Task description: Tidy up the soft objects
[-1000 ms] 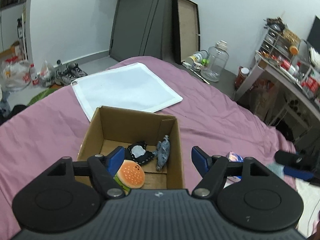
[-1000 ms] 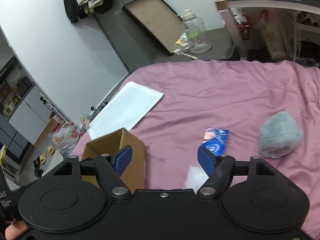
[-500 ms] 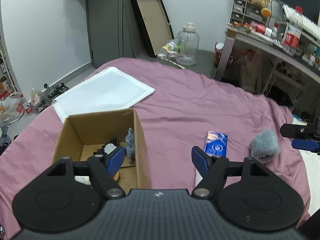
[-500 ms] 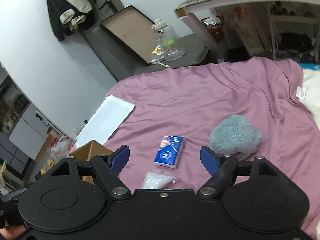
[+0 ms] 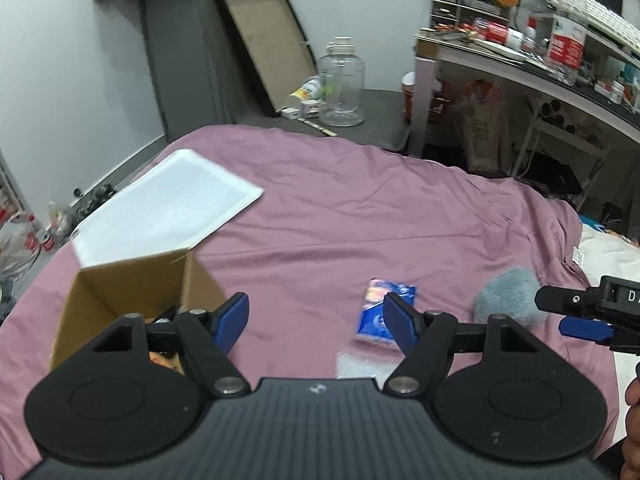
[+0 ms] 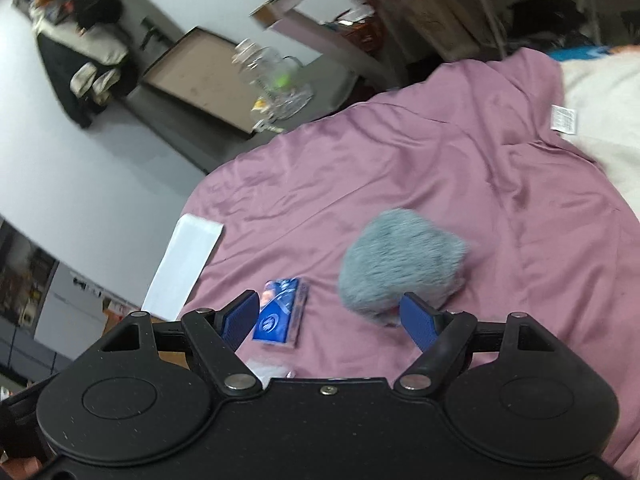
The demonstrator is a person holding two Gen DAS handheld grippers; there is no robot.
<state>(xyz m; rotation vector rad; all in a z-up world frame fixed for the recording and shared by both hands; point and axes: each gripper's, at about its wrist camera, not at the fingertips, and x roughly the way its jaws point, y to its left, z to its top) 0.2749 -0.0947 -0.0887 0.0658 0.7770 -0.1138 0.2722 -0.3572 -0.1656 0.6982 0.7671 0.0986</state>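
- Swinging away from the cardboard box (image 5: 132, 280), the left gripper (image 5: 316, 316) had turned toward the things on the purple bed cover (image 5: 360, 208). A second before, it looked straight down into the box.
- That likely meant the drop into the box was done and a new pick was next.
- Its jaws were spread wide and held nothing.
- The right gripper (image 6: 328, 316) had come closer to the fluffy grey toy (image 6: 400, 268). Its jaws were wide apart too, empty, with one blue tip just beside the toy.
- The toy lay near the right edge of the bed cover. It was a round lump, so I cannot tell which way it pointed.
- The blue tissue pack (image 6: 282, 318) lay flat beside it, long side pointing away from the grippers.
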